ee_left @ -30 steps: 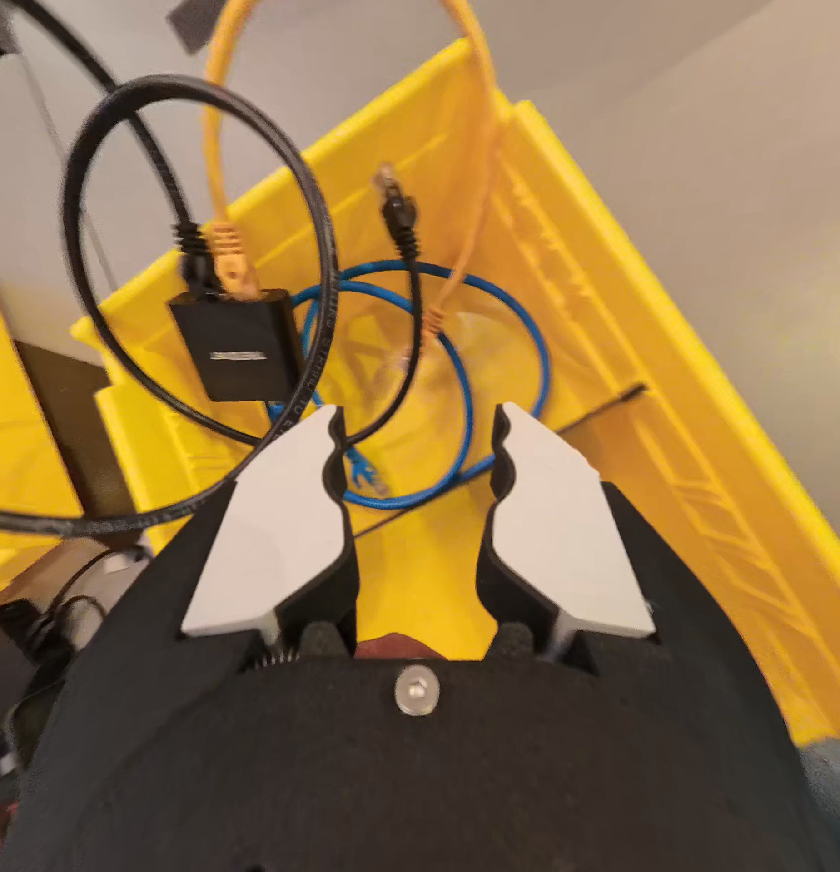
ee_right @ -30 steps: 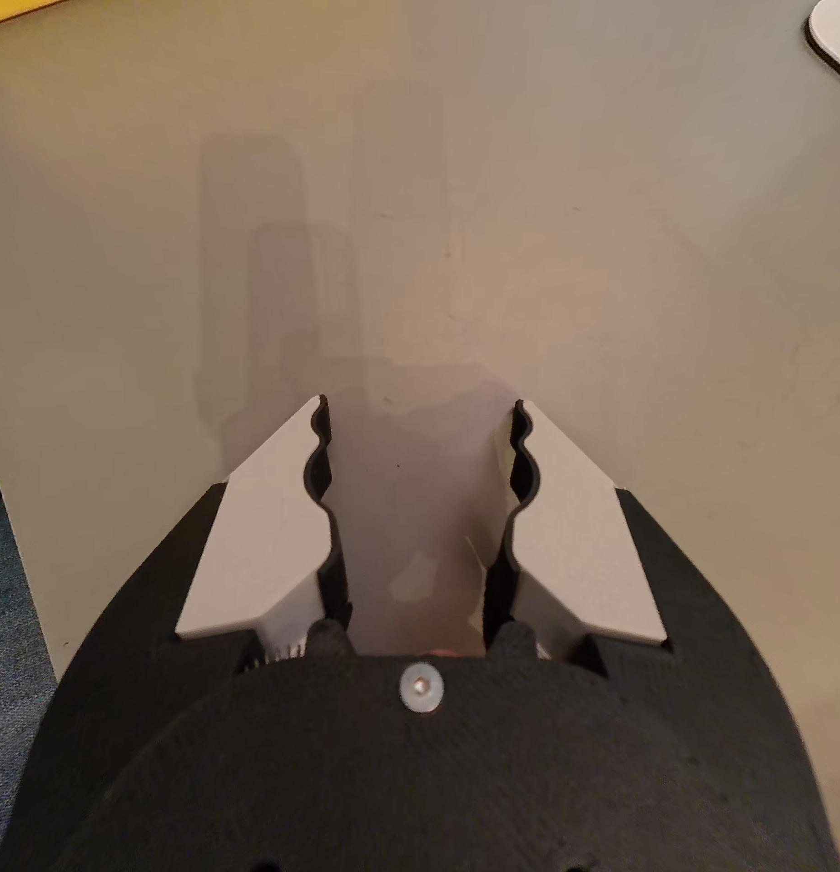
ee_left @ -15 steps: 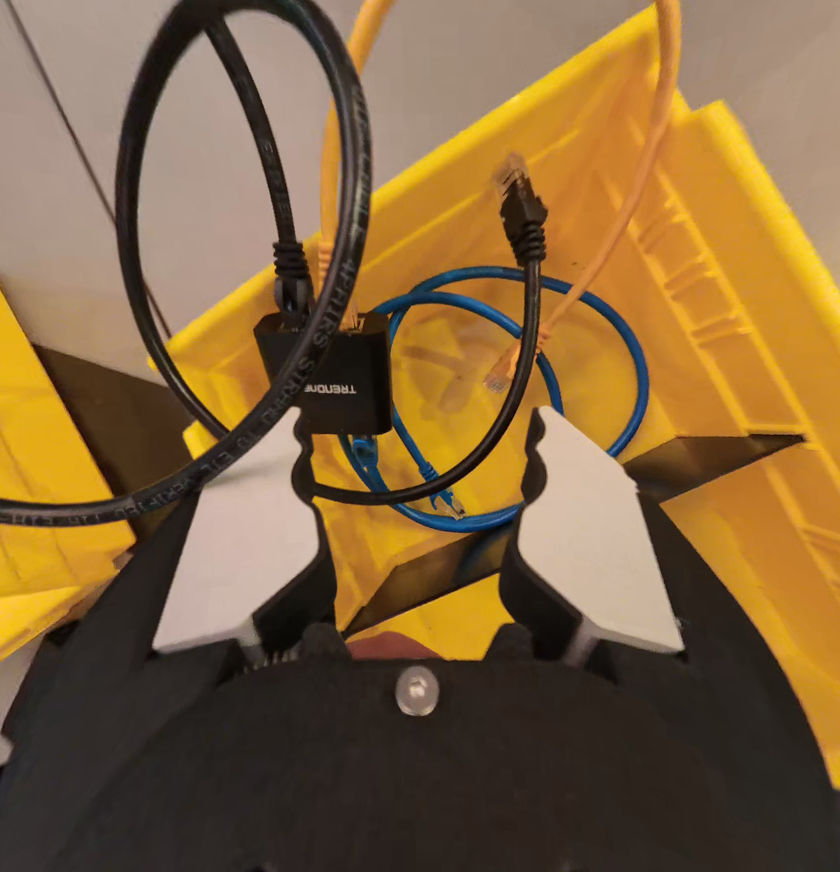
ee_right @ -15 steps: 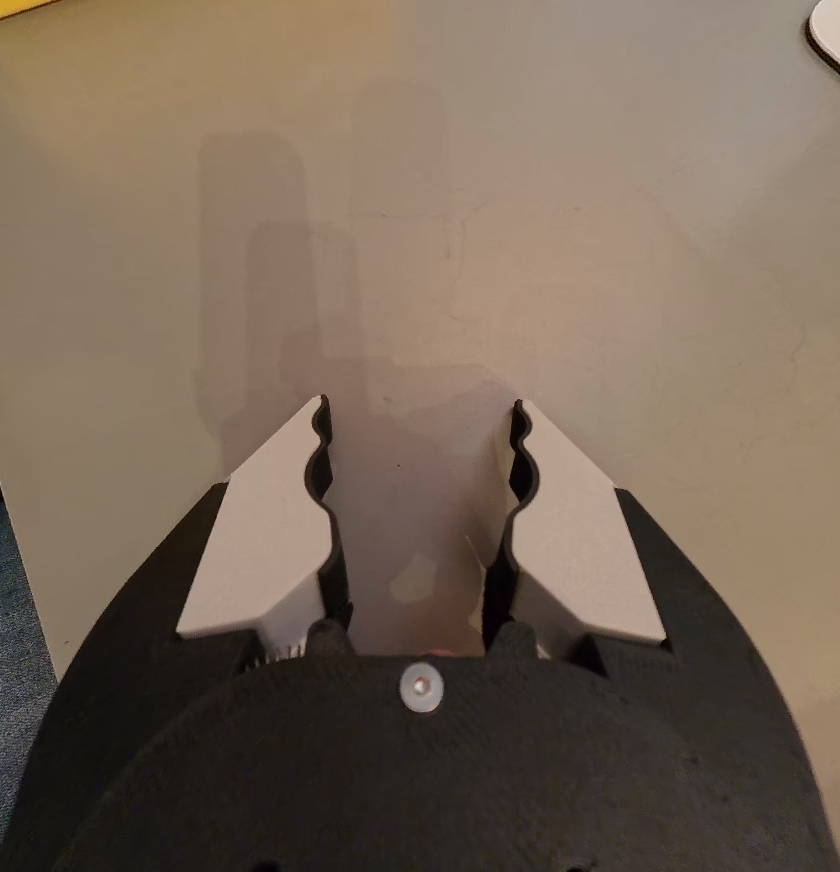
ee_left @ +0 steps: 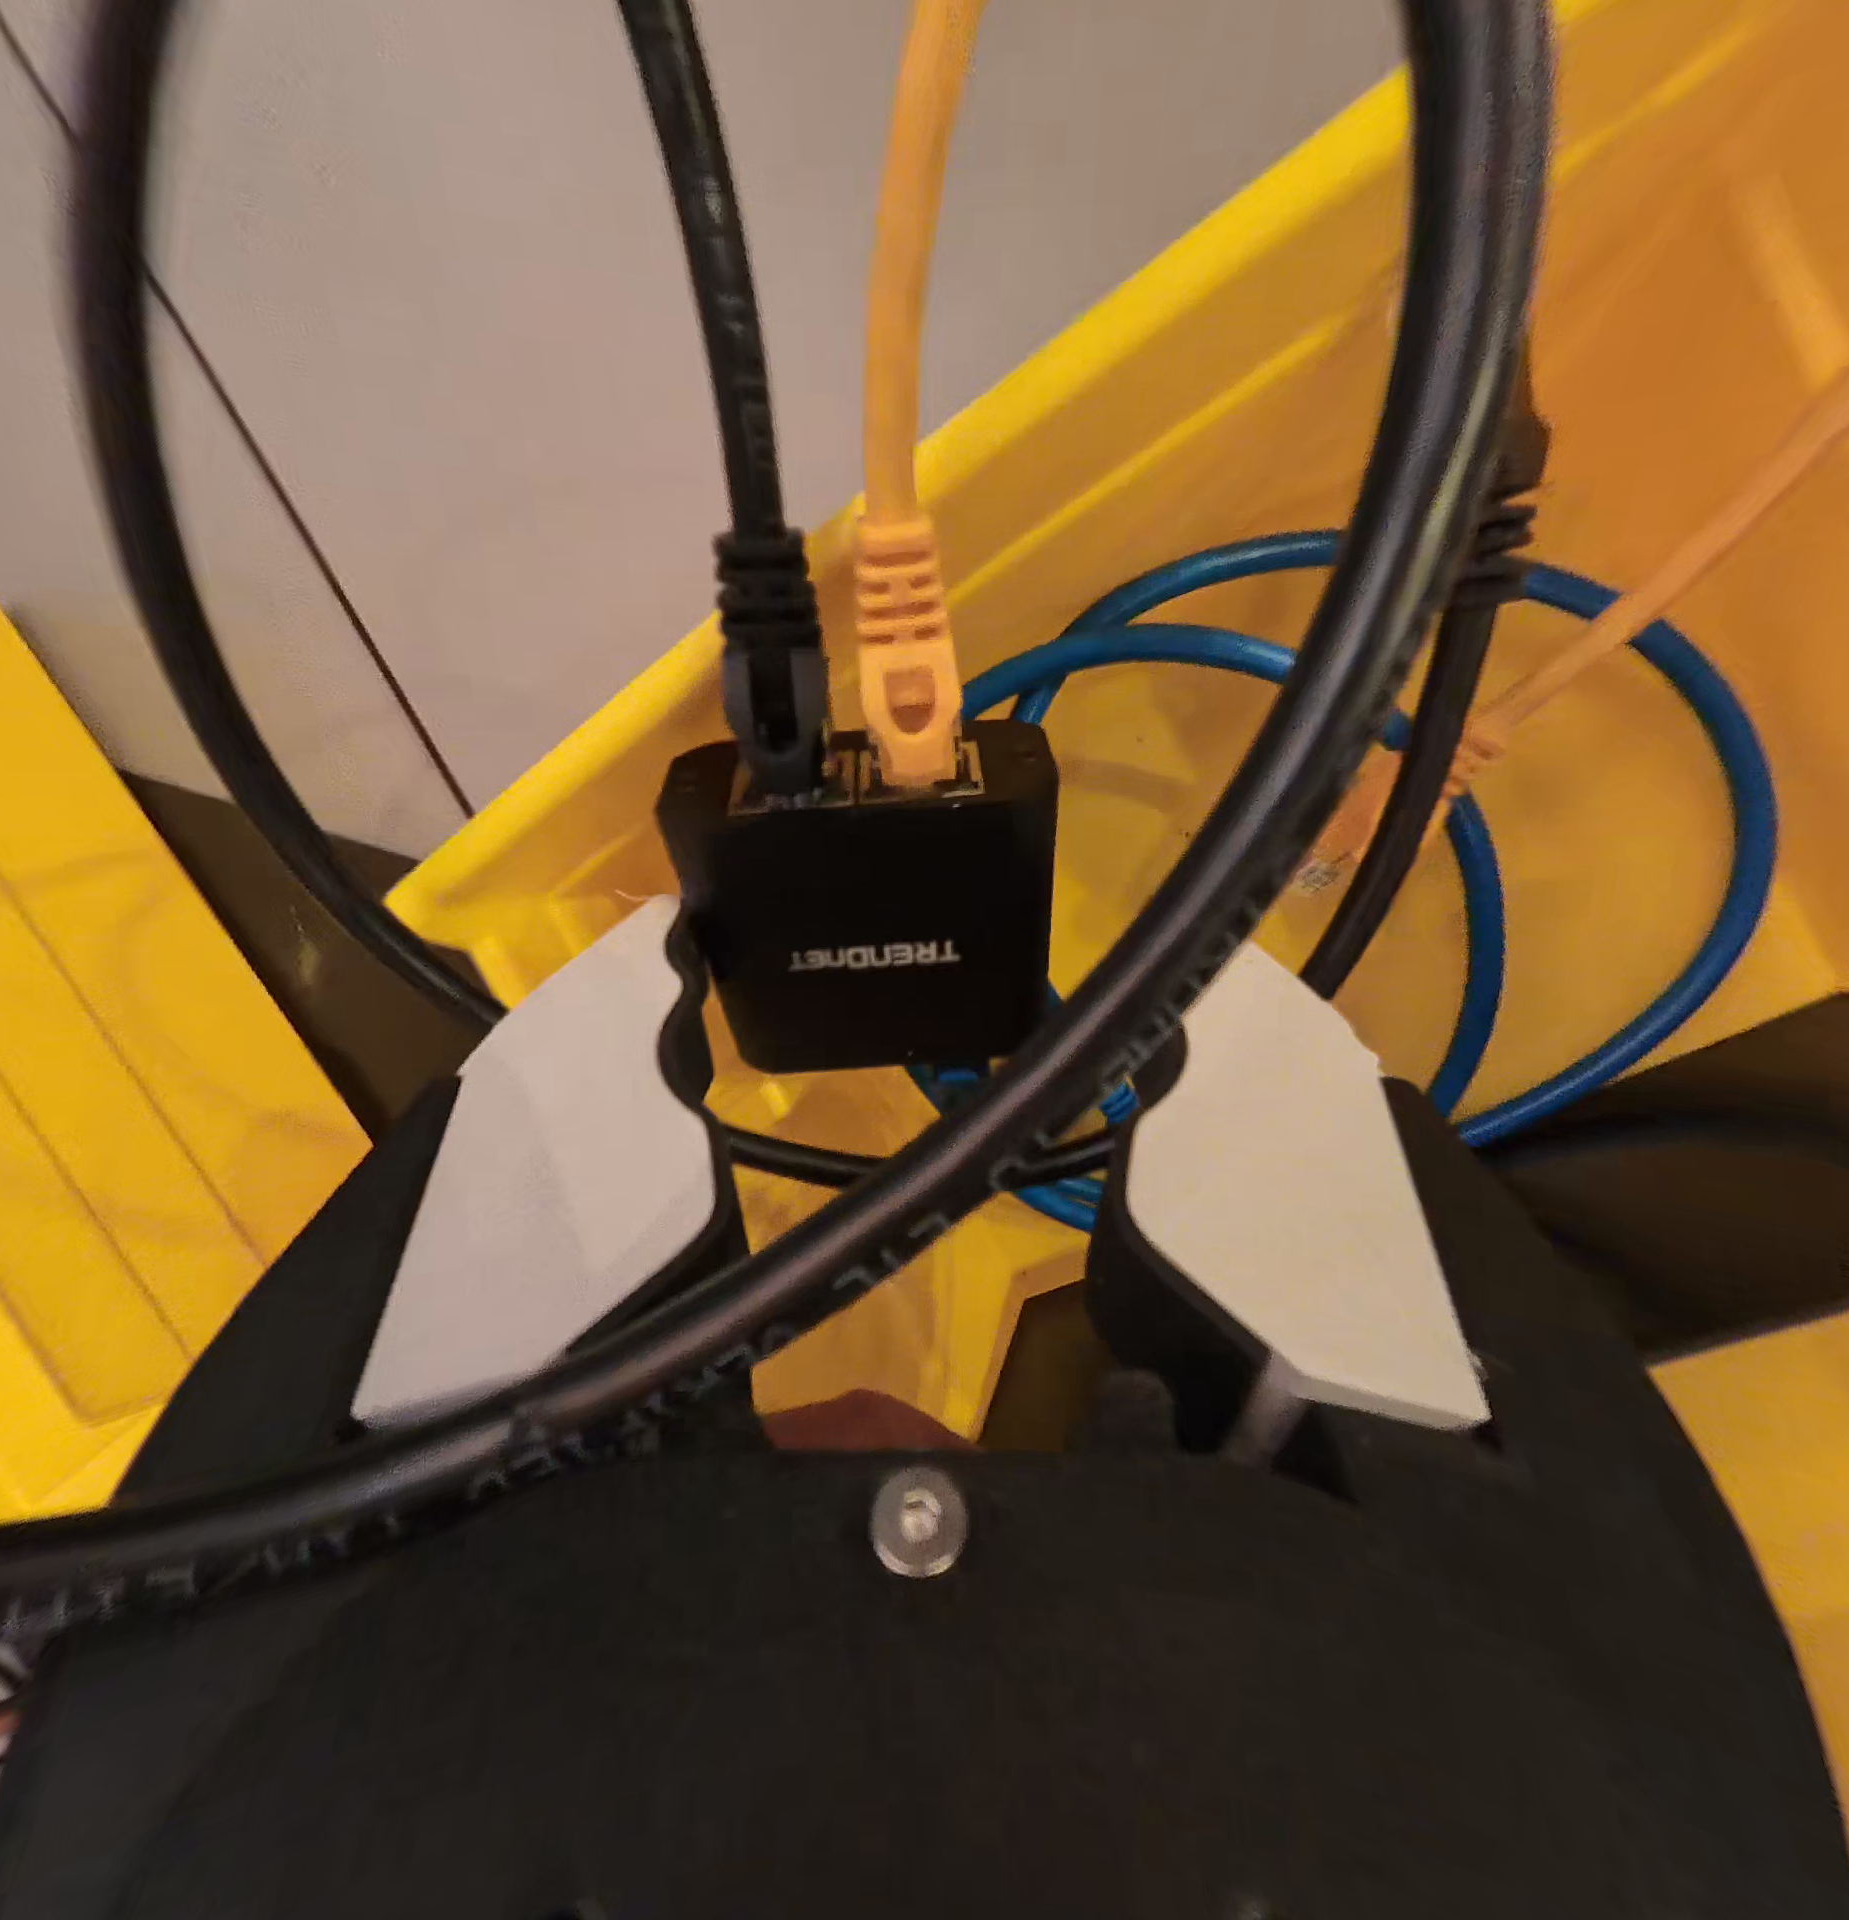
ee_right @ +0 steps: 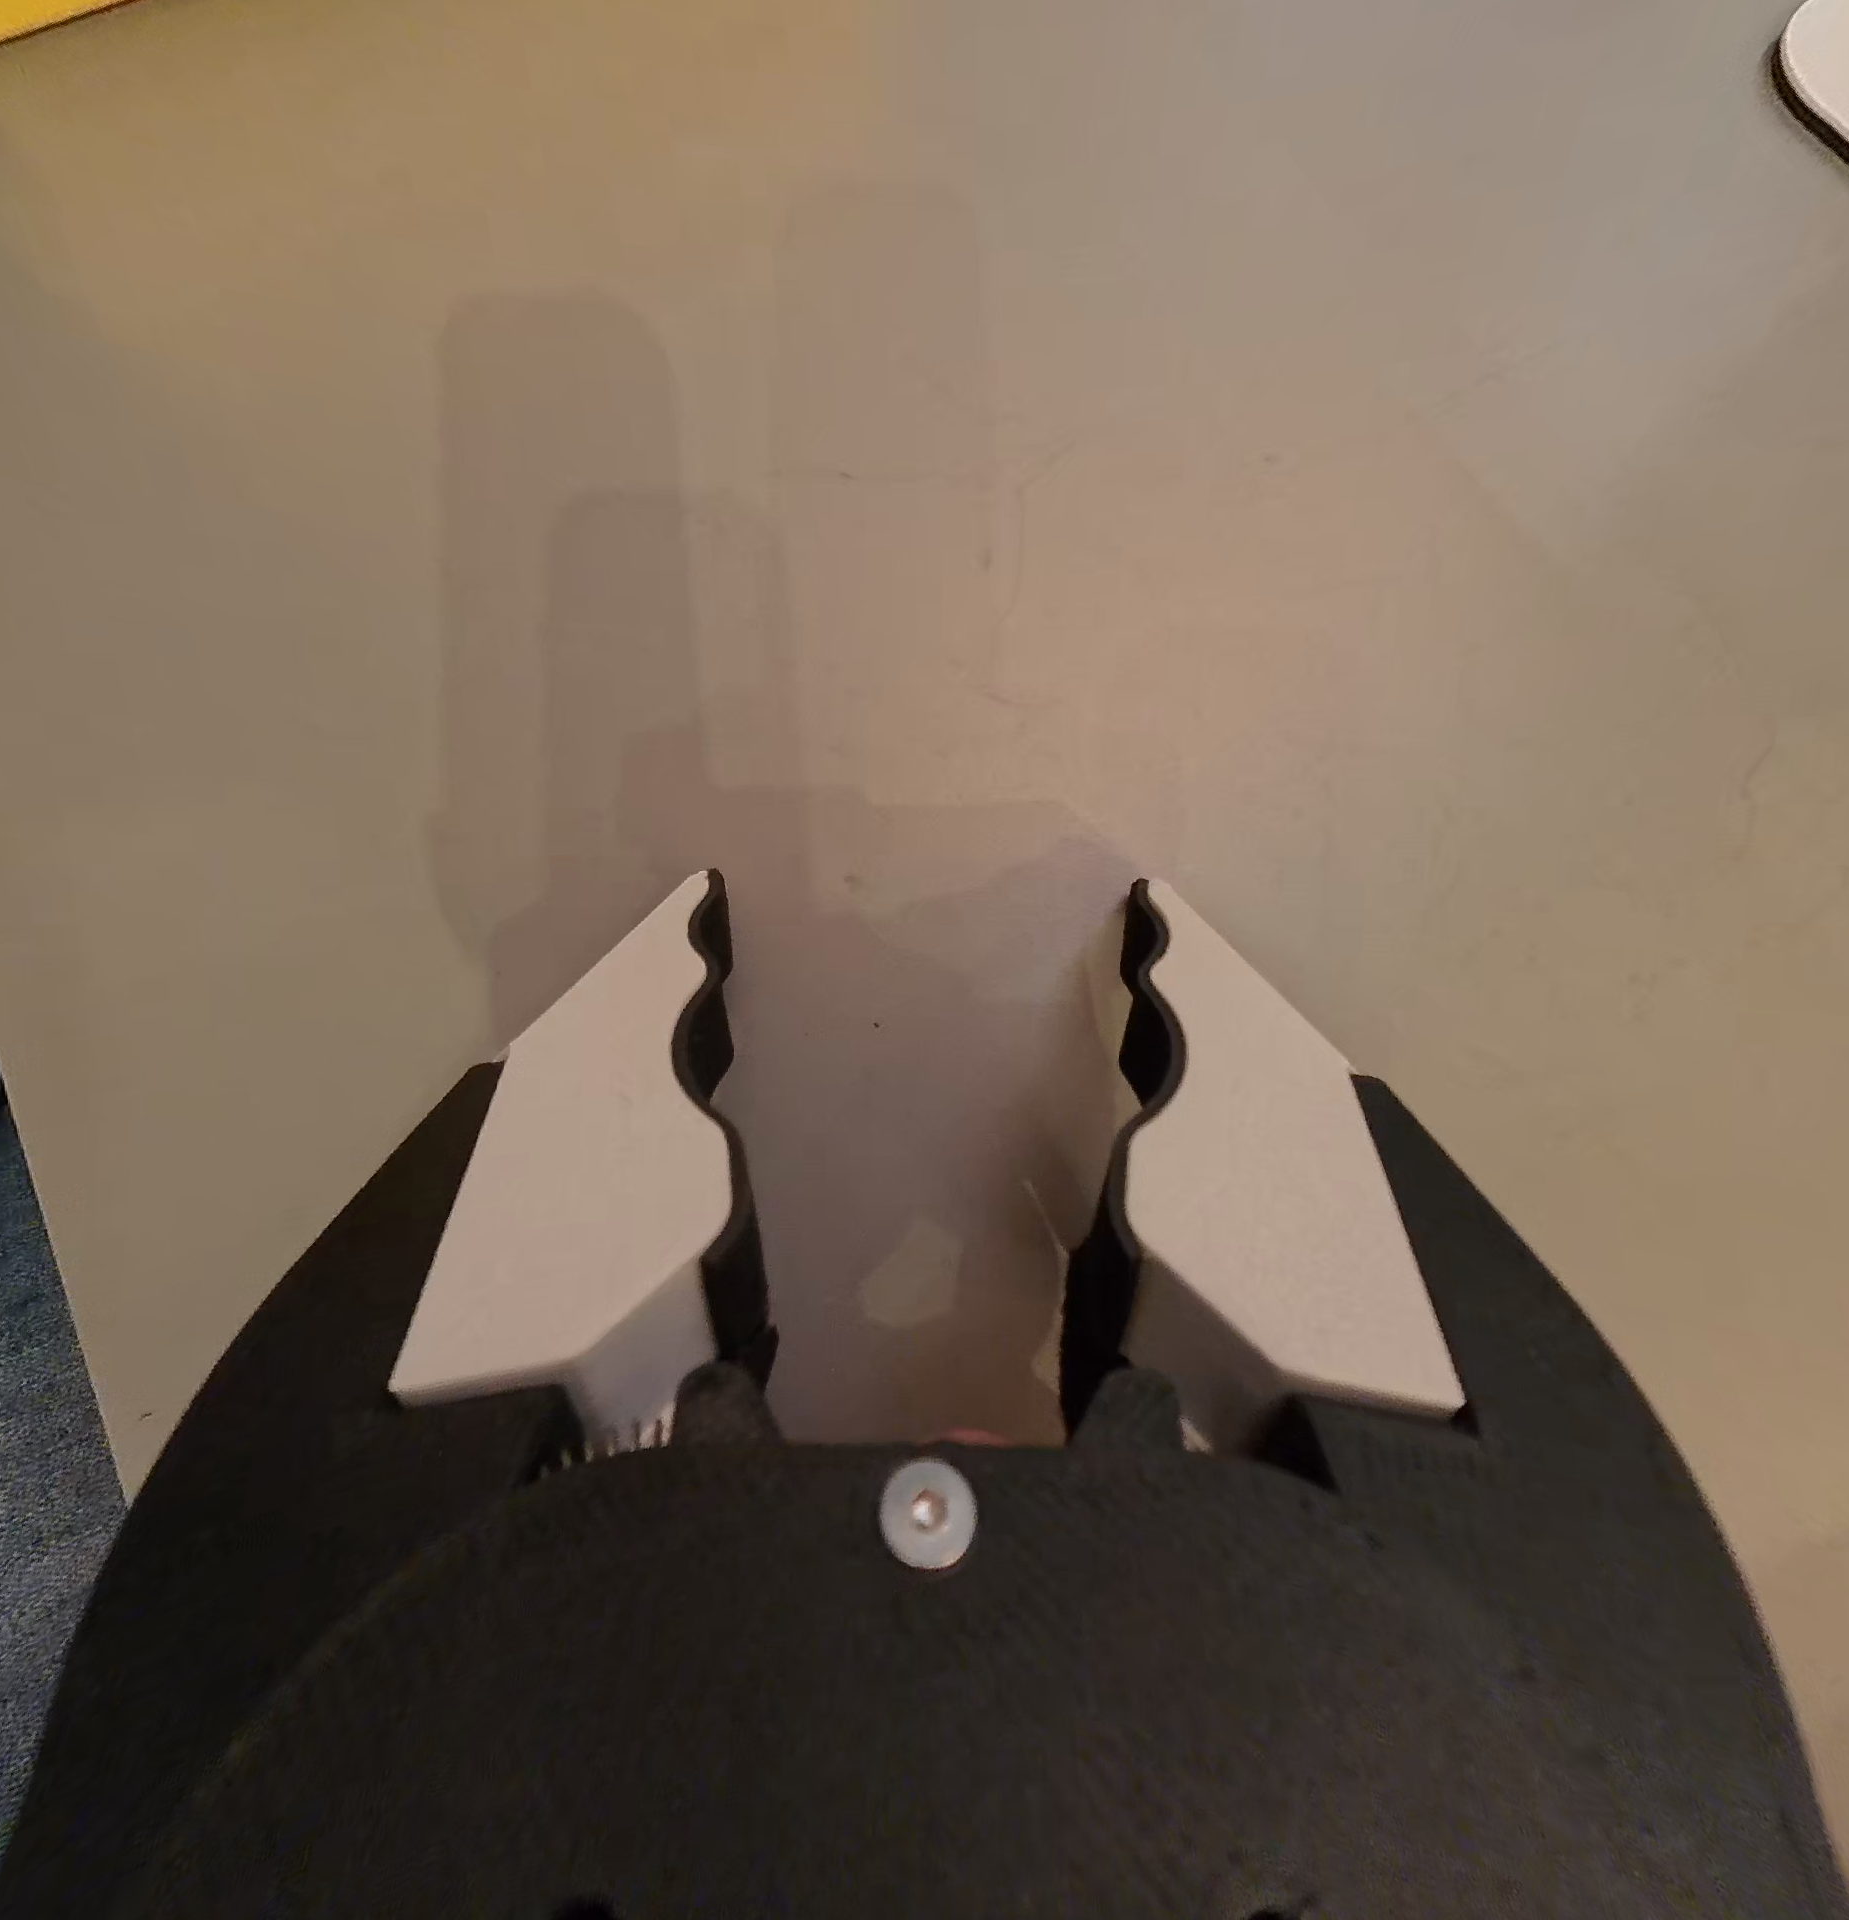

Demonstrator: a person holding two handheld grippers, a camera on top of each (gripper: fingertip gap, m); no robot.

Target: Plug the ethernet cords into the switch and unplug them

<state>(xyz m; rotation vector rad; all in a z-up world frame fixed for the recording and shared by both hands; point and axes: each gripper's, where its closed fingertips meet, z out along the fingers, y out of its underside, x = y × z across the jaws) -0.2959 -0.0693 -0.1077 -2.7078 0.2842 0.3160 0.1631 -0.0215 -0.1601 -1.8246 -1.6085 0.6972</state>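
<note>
Straight ahead of the left gripper [ee_left: 935, 997], a small black switch [ee_left: 866, 902] sits between and just beyond the tips of its fingers [ee_left: 577, 1132], which stand wide apart. The switch's near left corner lies against, or just beside, the tip of the left-hand finger; I cannot tell whether they touch, and the right-hand finger is clear of it. Two cords are plugged into the switch's far face: a black cord [ee_left: 745, 395] on the left and an orange cord [ee_left: 904, 312] on the right, side by side, both rising away from the fingers. The black cord loops widely round and crosses over both fingers, close to the camera. Beyond the right-hand finger, a blue cord [ee_left: 1626, 831] lies coiled inside a yellow bin [ee_left: 1263, 395], its plug end hidden behind the switch and the black loop. A loose orange plug [ee_left: 1476, 743] hangs blurred inside that coil.

Meanwhile the right gripper [ee_right: 925, 904] holds its fingers [ee_right: 608, 1143] wide apart with nothing between them, over a plain beige bench [ee_right: 1315, 520]. Their shadow falls on the bench ahead of the tips.
</note>
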